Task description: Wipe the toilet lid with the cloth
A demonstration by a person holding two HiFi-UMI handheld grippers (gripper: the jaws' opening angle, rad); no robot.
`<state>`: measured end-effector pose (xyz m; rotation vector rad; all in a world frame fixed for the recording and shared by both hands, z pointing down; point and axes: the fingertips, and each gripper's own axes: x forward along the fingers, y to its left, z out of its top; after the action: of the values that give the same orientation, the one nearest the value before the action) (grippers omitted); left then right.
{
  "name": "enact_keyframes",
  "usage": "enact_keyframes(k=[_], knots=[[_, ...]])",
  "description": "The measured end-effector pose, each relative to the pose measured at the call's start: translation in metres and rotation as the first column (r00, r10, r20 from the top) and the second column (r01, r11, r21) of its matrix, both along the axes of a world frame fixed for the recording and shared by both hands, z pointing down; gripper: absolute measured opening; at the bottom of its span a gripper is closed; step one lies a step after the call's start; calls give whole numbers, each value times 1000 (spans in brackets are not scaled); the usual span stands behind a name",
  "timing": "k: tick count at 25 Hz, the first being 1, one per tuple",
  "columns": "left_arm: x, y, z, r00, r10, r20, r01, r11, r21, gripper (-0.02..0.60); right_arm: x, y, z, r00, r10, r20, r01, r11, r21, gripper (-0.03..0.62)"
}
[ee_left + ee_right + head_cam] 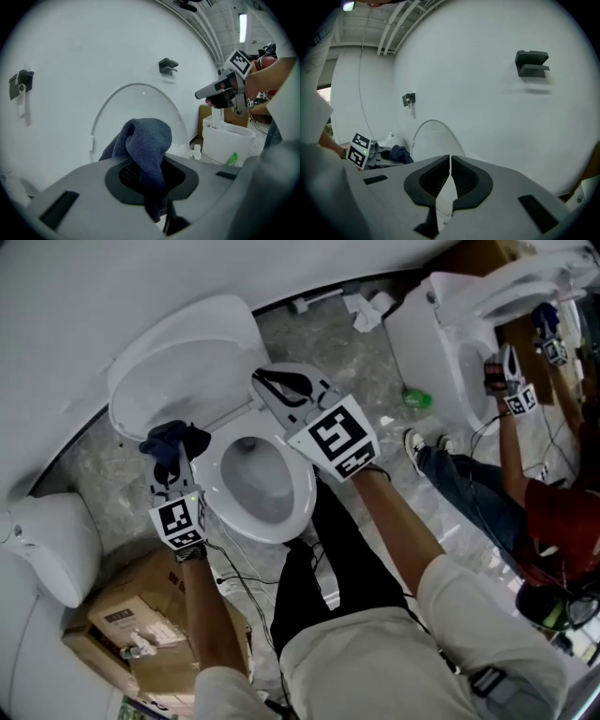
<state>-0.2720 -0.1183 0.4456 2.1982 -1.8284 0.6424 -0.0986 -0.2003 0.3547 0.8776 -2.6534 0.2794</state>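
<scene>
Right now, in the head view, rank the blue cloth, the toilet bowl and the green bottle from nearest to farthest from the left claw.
1. Blue cloth: pinched in the left claw itself.
2. Toilet bowl: just right of the claw.
3. Green bottle: far right, on the floor beside the second toilet.

Left gripper (175, 468): grey plastic body, black ribbed pads on the jaws, white cube with black square markers (178, 519). Right gripper (267, 381): same build, with its own black-and-white marker cube (335, 437). Wearer: pale short-sleeved shirt (375, 662), black trousers (328, 559), dark wristband (190, 553) on the left wrist.
</scene>
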Motion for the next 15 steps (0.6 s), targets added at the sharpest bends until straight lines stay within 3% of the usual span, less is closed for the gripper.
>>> enact_keyframes(k=[8,11,15], knots=[[9,10,-78,999,-36,-34,39,995,96,58,-11,-20,0,998,-54,-42,55,998,38,32],[2,8,-109,999,-47,-6,47,988,149,57,-23,-34,5,990,-108,-95,116,990,85,37],[-6,10,-136,996,-85,28,78,981,180,57,-35,-50,8,965,-195,-174,219,966,136,137]])
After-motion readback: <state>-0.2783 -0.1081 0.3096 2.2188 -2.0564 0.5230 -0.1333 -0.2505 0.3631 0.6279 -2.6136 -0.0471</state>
